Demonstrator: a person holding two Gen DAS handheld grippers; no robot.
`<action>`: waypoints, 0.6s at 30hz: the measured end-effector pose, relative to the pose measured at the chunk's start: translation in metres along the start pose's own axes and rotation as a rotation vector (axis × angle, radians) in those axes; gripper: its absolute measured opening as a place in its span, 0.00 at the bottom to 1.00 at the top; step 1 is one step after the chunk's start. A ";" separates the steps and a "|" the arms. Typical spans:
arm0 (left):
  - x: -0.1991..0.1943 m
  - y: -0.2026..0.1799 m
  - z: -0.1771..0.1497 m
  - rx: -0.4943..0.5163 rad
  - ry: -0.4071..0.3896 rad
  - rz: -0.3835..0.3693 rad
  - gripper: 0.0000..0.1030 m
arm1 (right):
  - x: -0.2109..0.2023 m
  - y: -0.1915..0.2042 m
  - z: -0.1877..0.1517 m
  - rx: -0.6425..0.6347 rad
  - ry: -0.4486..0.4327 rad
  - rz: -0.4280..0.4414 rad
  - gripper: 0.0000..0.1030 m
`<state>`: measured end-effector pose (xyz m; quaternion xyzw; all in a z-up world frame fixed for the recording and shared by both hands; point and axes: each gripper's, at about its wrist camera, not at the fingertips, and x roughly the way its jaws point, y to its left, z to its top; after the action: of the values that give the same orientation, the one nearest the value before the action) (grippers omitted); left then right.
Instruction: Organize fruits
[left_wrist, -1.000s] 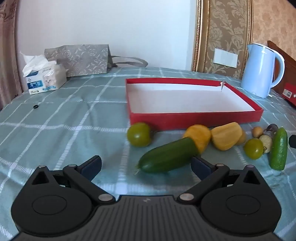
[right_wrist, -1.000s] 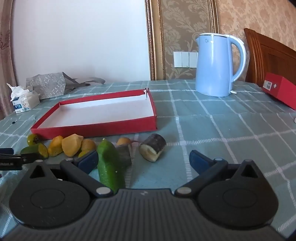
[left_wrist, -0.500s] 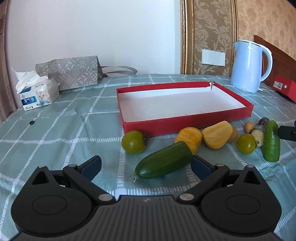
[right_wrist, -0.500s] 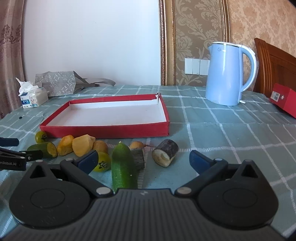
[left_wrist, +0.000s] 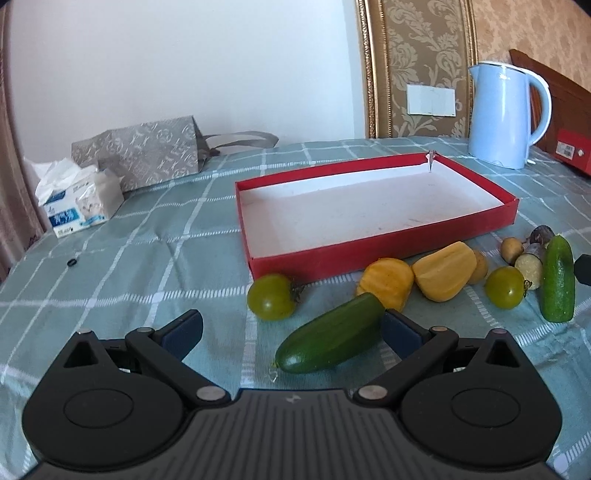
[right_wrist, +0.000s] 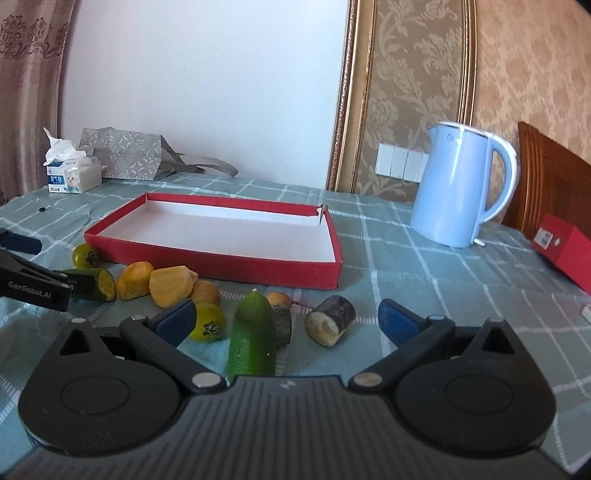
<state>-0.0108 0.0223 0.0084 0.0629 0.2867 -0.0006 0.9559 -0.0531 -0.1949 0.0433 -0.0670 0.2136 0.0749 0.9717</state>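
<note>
Two cucumbers | one (left_wrist: 330, 339) between left fingers (left_wrist: 400, 328) | other (right_wrist: 252, 332) between right fingers (right_wrist: 176, 318)

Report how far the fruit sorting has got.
Done: nothing yet; the red tray holds no produce. In hand: nothing gripped. The left gripper is open with a cucumber between its fingers; the right gripper is open over a second cucumber. Left: everything, including the green tomato and yellow pieces, lies on the tablecloth beside the tray.
</note>
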 end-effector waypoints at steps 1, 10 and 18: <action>0.000 0.000 0.001 0.007 -0.002 -0.004 1.00 | -0.001 0.000 0.000 -0.001 -0.002 0.002 1.00; 0.003 0.002 0.003 0.012 -0.005 -0.025 1.00 | -0.001 0.003 0.001 -0.011 -0.011 0.004 1.00; 0.004 0.003 0.003 0.005 -0.008 -0.032 1.00 | 0.003 -0.004 -0.002 0.028 0.002 0.010 1.00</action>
<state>-0.0056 0.0245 0.0091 0.0608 0.2841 -0.0171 0.9567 -0.0502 -0.1988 0.0409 -0.0523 0.2159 0.0766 0.9720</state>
